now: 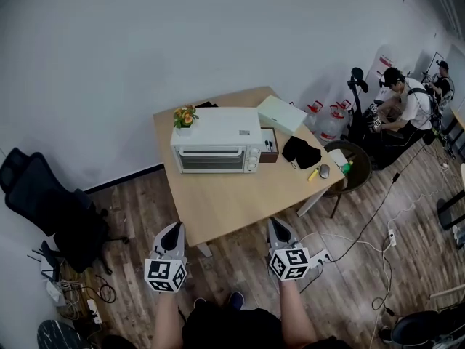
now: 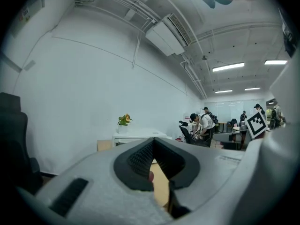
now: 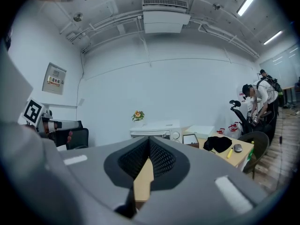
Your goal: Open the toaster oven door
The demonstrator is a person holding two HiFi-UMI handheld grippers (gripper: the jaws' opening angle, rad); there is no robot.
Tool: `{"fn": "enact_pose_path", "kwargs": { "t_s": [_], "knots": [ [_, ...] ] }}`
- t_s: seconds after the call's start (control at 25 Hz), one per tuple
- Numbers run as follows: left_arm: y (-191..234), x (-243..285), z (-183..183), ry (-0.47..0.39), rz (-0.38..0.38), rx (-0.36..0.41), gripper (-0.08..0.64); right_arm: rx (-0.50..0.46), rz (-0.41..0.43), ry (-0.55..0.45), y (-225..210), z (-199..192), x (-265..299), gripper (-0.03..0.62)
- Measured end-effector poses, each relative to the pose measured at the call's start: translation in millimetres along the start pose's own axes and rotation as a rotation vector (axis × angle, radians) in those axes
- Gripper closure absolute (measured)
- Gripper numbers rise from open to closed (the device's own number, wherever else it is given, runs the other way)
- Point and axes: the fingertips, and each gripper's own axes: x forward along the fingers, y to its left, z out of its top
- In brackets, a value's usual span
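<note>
The reach is the step in hand. The toaster oven (image 1: 216,150) stands well ahead of both pairs of fingers, far across the desk (image 1: 240,202), its door (image 1: 212,160) shut and facing them. The left gripper (image 1: 173,233) and right gripper (image 1: 279,228) hover short of the desk's near edge, their fingers pinched narrow and holding nothing. Next, probably, one gripper must reach forward, spread its fingers and take the door's top edge.
</note>
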Motion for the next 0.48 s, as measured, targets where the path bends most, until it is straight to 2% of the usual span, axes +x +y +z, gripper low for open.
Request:
{"fn": "enact_pose_path", "kwargs": {
  "t_s": [0.08, 0.2, 0.48],
  "knots": [
    [5, 1, 2, 0.004, 0.025, 0.009, 0.561, 0.001, 0.010, 0.012, -1, 1, 5, 0.580],
    [15, 5, 7, -0.009, 0.048, -0.018, 0.561, -0.021, 0.024, 0.027, 2, 3, 14, 0.580],
    [30, 20, 13, -0.047, 0.062, -0.045, 0.561, -0.015, 0.026, 0.017, 0, 9, 34, 0.580]
  ]
}}
